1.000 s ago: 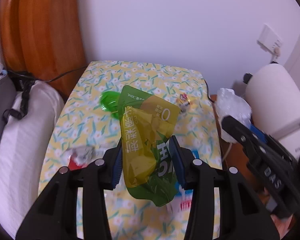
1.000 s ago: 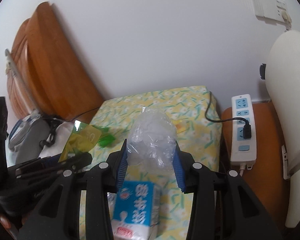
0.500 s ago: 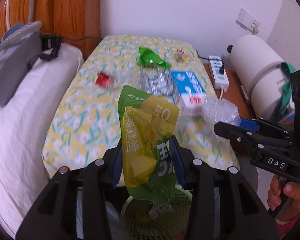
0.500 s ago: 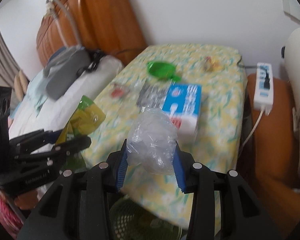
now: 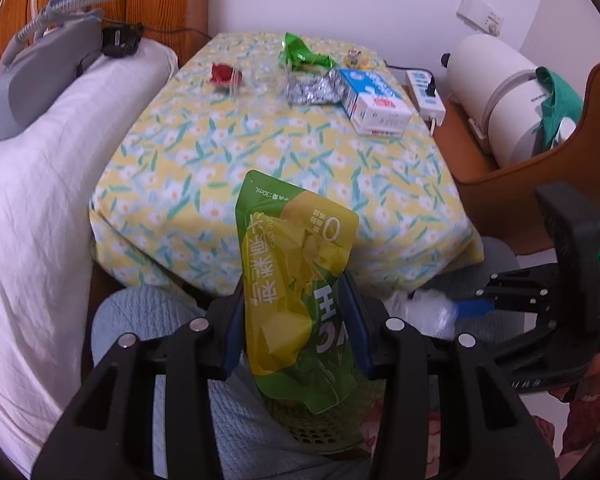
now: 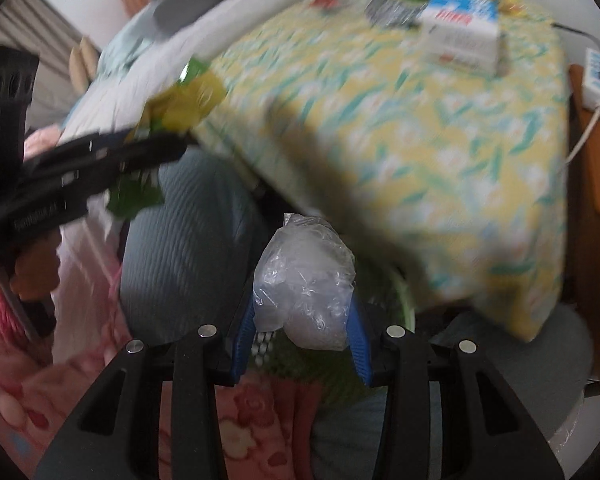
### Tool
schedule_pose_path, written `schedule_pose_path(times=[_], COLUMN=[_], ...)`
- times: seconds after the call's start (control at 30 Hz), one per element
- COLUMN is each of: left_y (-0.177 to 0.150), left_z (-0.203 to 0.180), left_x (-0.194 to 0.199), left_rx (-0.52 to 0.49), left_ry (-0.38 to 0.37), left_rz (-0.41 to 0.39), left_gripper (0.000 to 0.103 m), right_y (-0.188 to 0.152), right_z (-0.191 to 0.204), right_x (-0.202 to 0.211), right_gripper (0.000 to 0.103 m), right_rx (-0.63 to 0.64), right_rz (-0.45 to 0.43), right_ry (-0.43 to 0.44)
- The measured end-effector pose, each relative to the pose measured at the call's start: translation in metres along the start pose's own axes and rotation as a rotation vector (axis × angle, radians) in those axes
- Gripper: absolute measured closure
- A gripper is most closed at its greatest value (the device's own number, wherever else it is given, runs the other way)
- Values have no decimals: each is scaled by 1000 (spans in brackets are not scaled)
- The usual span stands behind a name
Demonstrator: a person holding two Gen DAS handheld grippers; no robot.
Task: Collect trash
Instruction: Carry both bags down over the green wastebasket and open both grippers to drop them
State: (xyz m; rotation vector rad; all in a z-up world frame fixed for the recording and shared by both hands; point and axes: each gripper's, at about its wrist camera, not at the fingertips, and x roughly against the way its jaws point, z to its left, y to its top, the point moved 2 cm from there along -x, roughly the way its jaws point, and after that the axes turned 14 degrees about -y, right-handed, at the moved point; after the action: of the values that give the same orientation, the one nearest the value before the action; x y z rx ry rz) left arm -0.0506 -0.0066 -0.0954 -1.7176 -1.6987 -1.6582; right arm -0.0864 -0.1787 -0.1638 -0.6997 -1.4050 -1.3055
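Note:
My left gripper (image 5: 296, 320) is shut on a green-yellow snack pouch (image 5: 296, 280) and holds it upright over a green mesh basket (image 5: 324, 432) on the floor. My right gripper (image 6: 304, 320) is shut on a crumpled clear plastic bag (image 6: 304, 280), also above the basket (image 6: 404, 300). In the left wrist view the right gripper (image 5: 460, 308) is at the right, close by, with the clear bag (image 5: 424, 308). The right wrist view is blurred and shows the left gripper (image 6: 172, 136) with the pouch (image 6: 188, 100) at the left.
The floral-covered table (image 5: 280, 152) holds a milk carton (image 5: 376, 100), silver foil wrapper (image 5: 310, 88), green wrapper (image 5: 300, 54), red wrapper (image 5: 224, 74) and a small candy (image 5: 354, 56). A white bed (image 5: 40, 180) lies left; a power strip (image 5: 426, 94) and white appliance (image 5: 496, 96) right.
Both grippers have pulled back from the table and lowered toward the basket, still holding the pouch and the plastic bag. The table now lies farther ahead.

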Motion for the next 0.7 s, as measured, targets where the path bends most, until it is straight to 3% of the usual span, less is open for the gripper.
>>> schedule_pose_path(times=[0.1,0.27,0.47,0.7], left_y=[-9,-18,-27,-35], left_z=[3,8,7,-8], left_x=[-7,-16,-27,-39], left_rx=[12,31,26,-5], left_ry=[-2,-21,-48,-88], left_rz=[26,62,105,150], left_gripper=[61,61,61,61], right_y=[-5,1,6,15], right_z=[8,8,-12,-32], right_x=[-13,-7,10,12], right_gripper=[28,12,7,7], right_rx=[27,3,-56,-107], right_rz=[27,-14,-73,-93], right_ry=[-43,-94,-166,-186])
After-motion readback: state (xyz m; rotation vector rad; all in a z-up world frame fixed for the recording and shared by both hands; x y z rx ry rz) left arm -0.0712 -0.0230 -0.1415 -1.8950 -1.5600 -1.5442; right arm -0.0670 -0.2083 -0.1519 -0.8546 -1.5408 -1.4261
